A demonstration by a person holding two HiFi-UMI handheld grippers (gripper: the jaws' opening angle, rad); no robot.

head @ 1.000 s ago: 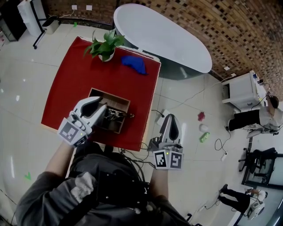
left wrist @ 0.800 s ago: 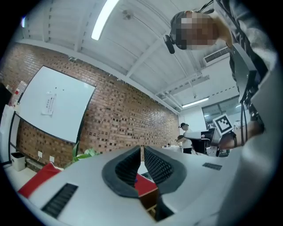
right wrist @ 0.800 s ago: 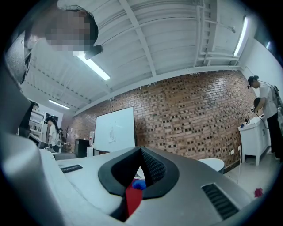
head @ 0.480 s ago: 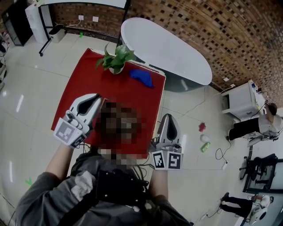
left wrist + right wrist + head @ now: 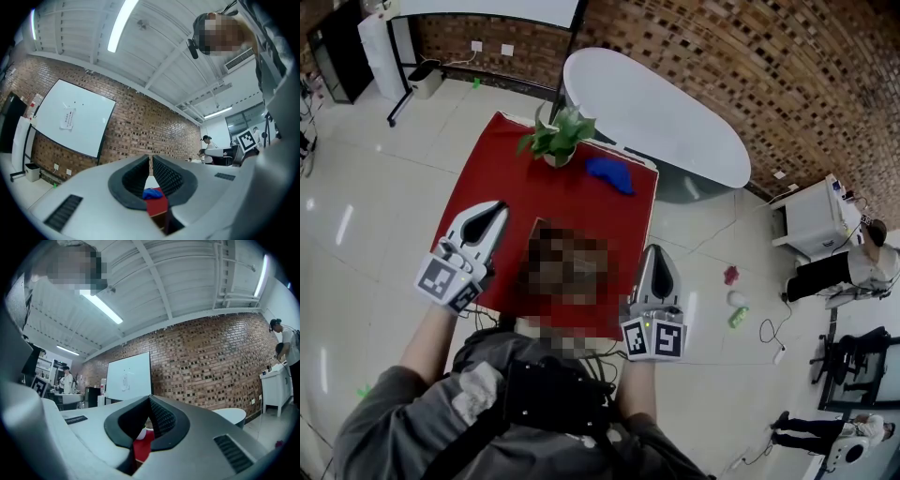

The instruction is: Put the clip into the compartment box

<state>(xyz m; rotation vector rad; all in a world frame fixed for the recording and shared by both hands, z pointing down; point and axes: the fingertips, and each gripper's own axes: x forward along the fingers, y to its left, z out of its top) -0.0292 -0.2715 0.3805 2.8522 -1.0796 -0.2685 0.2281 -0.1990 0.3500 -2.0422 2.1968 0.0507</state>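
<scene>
The compartment box on the red table [image 5: 492,183] lies under a mosaic patch, so neither it nor the clip shows. My left gripper [image 5: 492,212] hovers just left of that patch, above the table's left part. Its jaws are shut tip to tip with nothing between them [image 5: 150,161]. Off the table's right front corner, over the floor, my right gripper [image 5: 657,251] is also shut and empty [image 5: 149,401]. Both gripper views look level across the room, with a bit of red table [image 5: 157,206] low between the jaws.
A potted plant [image 5: 559,139] stands at the table's far edge with a blue cloth [image 5: 610,173] to its right. A white oval table [image 5: 666,103] lies beyond. Cables and small items litter the floor [image 5: 733,300] to the right.
My left gripper has drawn back from over the box to its left side and its jaws have come together. The right gripper has stayed about where it was.
</scene>
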